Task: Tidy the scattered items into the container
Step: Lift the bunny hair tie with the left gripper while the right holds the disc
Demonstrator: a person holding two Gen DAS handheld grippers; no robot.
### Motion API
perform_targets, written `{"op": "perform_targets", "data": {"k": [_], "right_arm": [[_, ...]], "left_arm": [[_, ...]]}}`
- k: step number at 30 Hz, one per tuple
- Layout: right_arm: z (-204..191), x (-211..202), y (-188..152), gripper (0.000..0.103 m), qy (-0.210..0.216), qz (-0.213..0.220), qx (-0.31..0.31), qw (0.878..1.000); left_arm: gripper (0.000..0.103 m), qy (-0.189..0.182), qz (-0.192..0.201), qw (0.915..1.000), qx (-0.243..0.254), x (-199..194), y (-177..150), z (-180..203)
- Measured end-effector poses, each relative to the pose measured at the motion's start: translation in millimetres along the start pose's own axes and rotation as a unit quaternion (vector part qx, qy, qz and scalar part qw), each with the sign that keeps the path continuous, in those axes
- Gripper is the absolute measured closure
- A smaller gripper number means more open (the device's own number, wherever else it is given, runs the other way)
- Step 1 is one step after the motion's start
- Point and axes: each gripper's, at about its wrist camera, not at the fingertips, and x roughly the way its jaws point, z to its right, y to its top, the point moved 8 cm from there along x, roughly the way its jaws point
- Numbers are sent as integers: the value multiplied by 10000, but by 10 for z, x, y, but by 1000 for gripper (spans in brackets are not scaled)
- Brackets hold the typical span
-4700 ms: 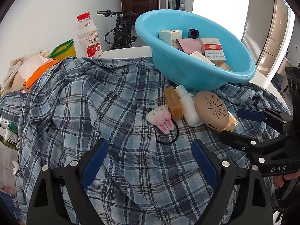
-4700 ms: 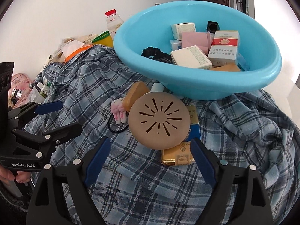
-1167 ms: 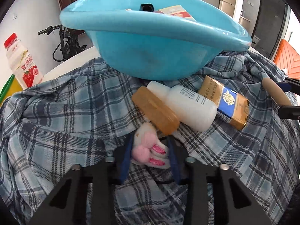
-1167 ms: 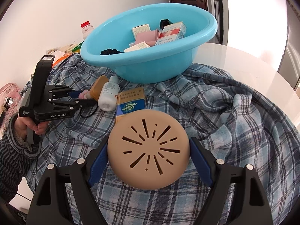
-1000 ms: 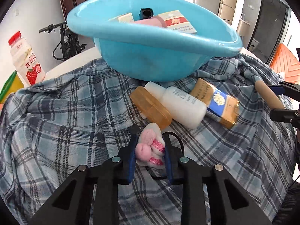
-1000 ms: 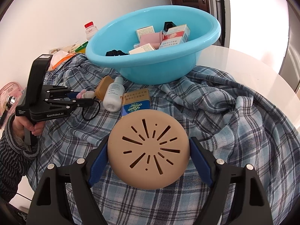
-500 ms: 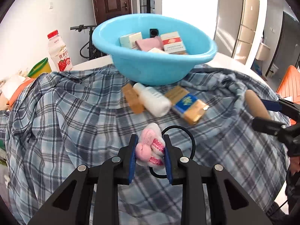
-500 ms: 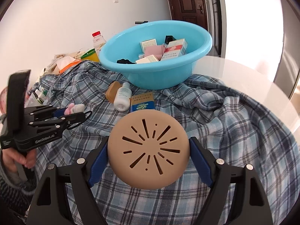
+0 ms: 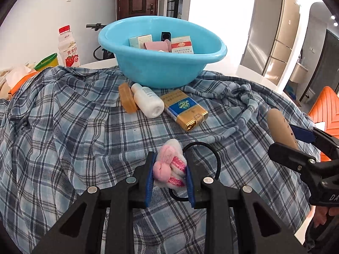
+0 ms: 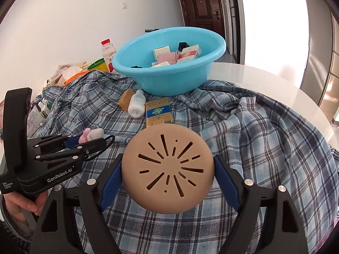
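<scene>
Blue basin part-filled; both tongs loaded above the plaid cloth.

Container: round light-blue plastic basin [image 9: 165, 72], smooth-walled, on a rumpled blue-and-white plaid cloth [image 9: 70, 122] covering a white round worktop [image 10: 262, 78]. Contents: several small cardboard boxes, one red-and-white [image 9: 182, 45], a pink folded item [image 9: 156, 46], a small black cube-like object [image 9: 166, 35], a dark bundle [image 10: 137, 66]. Loose on cloth just before the basin: amber translucent bar [image 9: 127, 100], white plastic bottle [image 9: 147, 100] lying on its side, gold-and-blue flat box [image 9: 184, 109]. Left tongs [image 9: 169, 174] clamp a fuzzy pink-and-white plush piece [image 9: 169, 167] with a black elastic loop [image 9: 203, 165] hanging from it. Right tongs [image 10: 167, 174] grip a tan domed disc [image 10: 167, 170] with radiating slots, held above the cloth.
</scene>
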Motion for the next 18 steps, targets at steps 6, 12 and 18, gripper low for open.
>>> {"op": "perform_targets", "data": {"k": [6,12,18], "right_arm": [[-3,11,-7,23,10,-8,2,10000],[-20,26,9,23,18,-10,-27,10000],[-23,2,142,23,33,71,-110,9999]], "left_arm": [[75,14,30,9999,-132,-21,15,-86],[75,26,-10,9999,-126,-21,22,-102],[75,33,11,9999,-125,-35,125,-117]]}}
